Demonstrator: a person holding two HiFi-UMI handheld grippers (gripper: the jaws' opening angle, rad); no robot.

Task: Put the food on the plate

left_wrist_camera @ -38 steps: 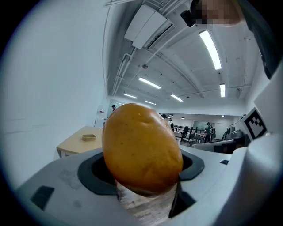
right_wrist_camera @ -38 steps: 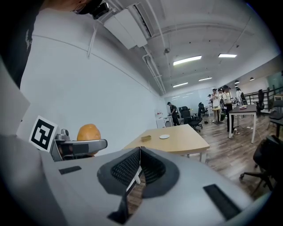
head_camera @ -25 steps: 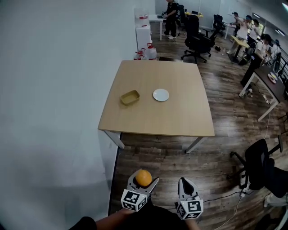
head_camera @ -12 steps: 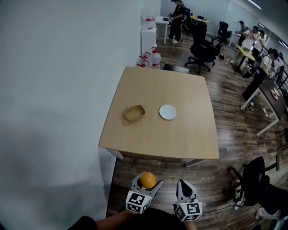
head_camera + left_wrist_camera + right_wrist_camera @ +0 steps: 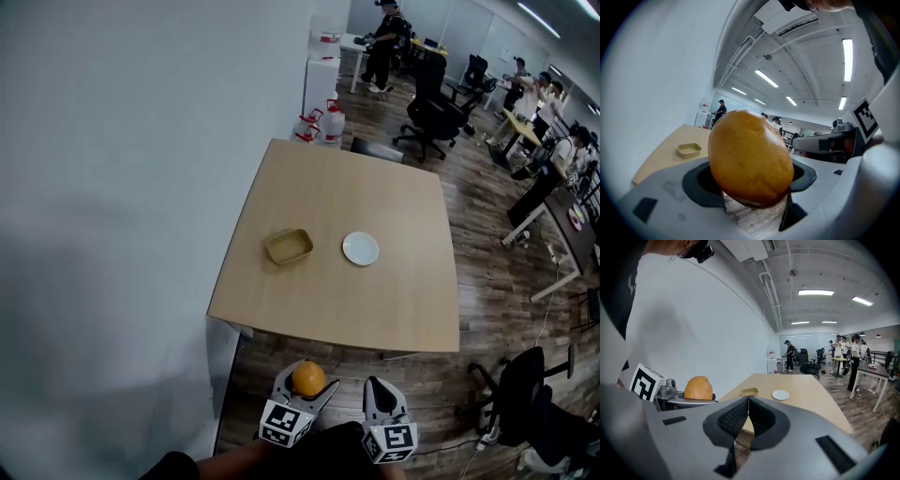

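Since a second ago, the wooden table (image 5: 394,309) is brought lower in the head view and nearer the two grippers, while both grippers are kept at the bottom edge, over the plank floor (image 5: 441,384) and short of the table's near edge. The left gripper (image 5: 306,382) is clamped on a round orange fruit (image 5: 750,157), which is pinched between the dark pads and is held in the air, well apart from the plate. The right gripper (image 5: 748,411) is held just beside it, with its jaws pressed together and nothing between them. On the table, a small white plate (image 5: 361,248) is seen lying bare, and a shallow tan tray (image 5: 289,246) is set near it on its left, not touching. Water jugs (image 5: 324,123) are stood on the floor at the table's far edge.
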